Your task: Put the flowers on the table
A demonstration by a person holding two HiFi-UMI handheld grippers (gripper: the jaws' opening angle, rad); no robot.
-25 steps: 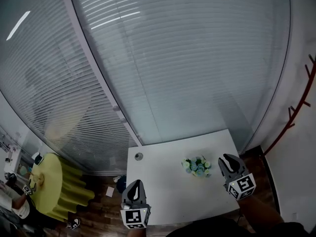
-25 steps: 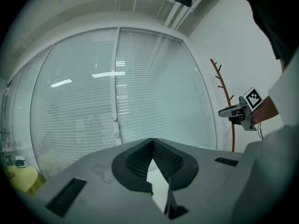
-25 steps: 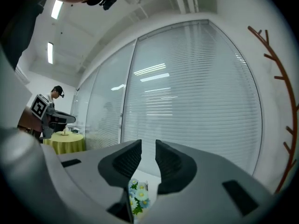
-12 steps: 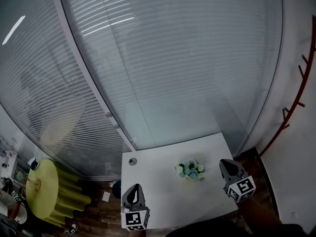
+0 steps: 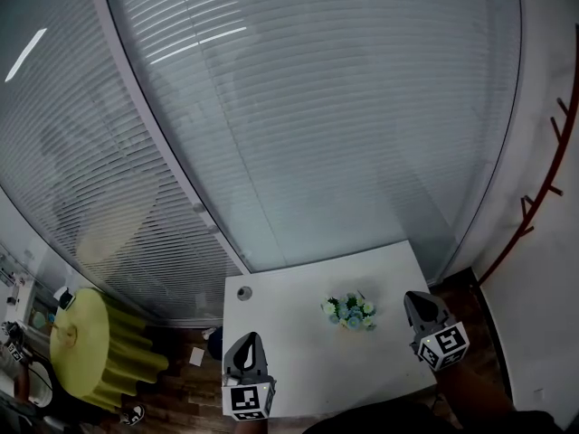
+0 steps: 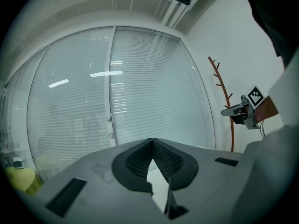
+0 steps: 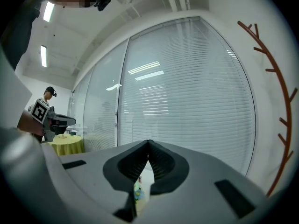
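A small bunch of blue, white and green flowers (image 5: 348,311) stands on the white table (image 5: 298,333), right of its middle. My right gripper (image 5: 414,297) is held above the table's right edge, to the right of the flowers and apart from them, jaws shut with nothing between them. In the right gripper view (image 7: 148,144) a sliver of the flowers (image 7: 138,193) shows below the closed jaws. My left gripper (image 5: 251,340) hovers over the table's near left part, shut and empty; its own view (image 6: 152,141) shows the jaw tips meeting.
A small round dark object (image 5: 243,292) lies near the table's far left corner. A glass wall with blinds (image 5: 298,125) runs behind the table. A yellow-covered round table (image 5: 86,346) stands at the left, a red branch-shaped coat stand (image 5: 538,197) at the right.
The right gripper's jaws have closed; a second ago they stood slightly apart. The head view has shifted a little, and the flowers stay where they were on the table.
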